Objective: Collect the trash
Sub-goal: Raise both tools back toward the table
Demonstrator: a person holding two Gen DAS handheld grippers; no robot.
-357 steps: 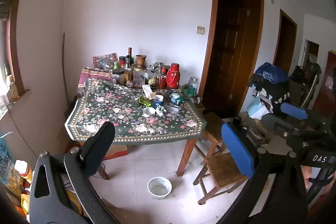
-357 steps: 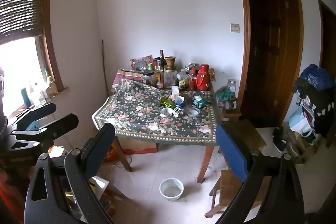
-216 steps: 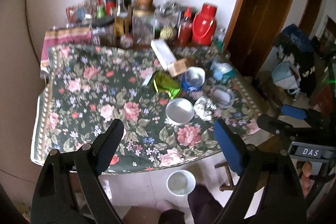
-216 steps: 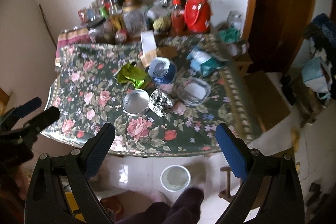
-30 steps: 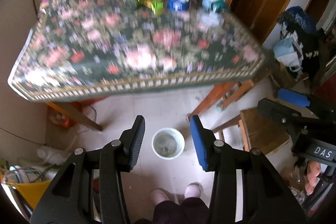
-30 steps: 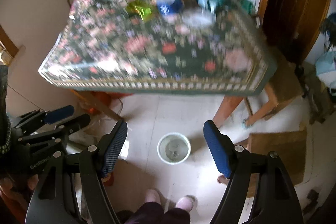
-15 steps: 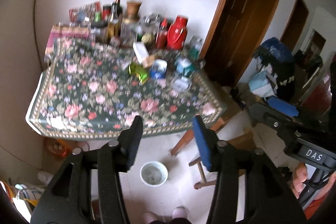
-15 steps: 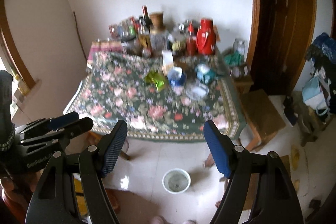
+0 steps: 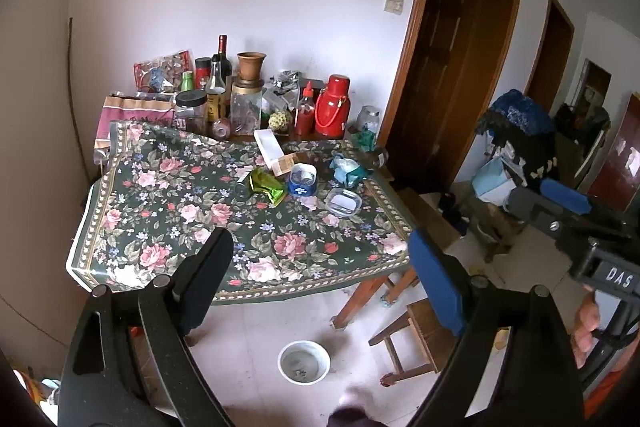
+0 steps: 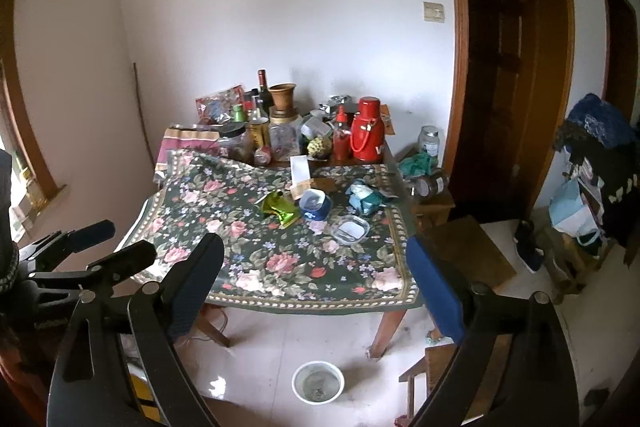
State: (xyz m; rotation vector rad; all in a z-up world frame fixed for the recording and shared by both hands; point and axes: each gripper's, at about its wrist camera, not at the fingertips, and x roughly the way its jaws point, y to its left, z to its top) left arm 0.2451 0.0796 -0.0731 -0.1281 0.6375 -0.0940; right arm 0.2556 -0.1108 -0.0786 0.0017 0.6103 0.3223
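Note:
A table with a floral cloth (image 9: 168,203) (image 10: 240,251) stands ahead of me. On it lie a crumpled green foil wrapper (image 9: 266,186) (image 10: 280,207), a blue tub (image 9: 303,179) (image 10: 316,205), a teal crumpled bag (image 9: 347,169) (image 10: 366,201) and a clear glass dish (image 9: 343,202) (image 10: 350,229). A white bin (image 9: 304,362) (image 10: 318,382) sits on the floor in front of the table. My left gripper (image 9: 320,263) and right gripper (image 10: 316,261) are both open, empty, and well back from the table.
Bottles, jars and a red thermos (image 9: 333,111) (image 10: 367,135) crowd the table's back edge. A wooden stool (image 9: 416,339) stands right of the bin. Dark wooden doors (image 10: 512,67) are on the right. Bags and clothes (image 9: 516,147) pile at far right.
Both grippers have pulled back and tilted up from the bin to face the table. The left gripper's jaws have opened wide. The silver tin and foil ball seen earlier are gone from the table.

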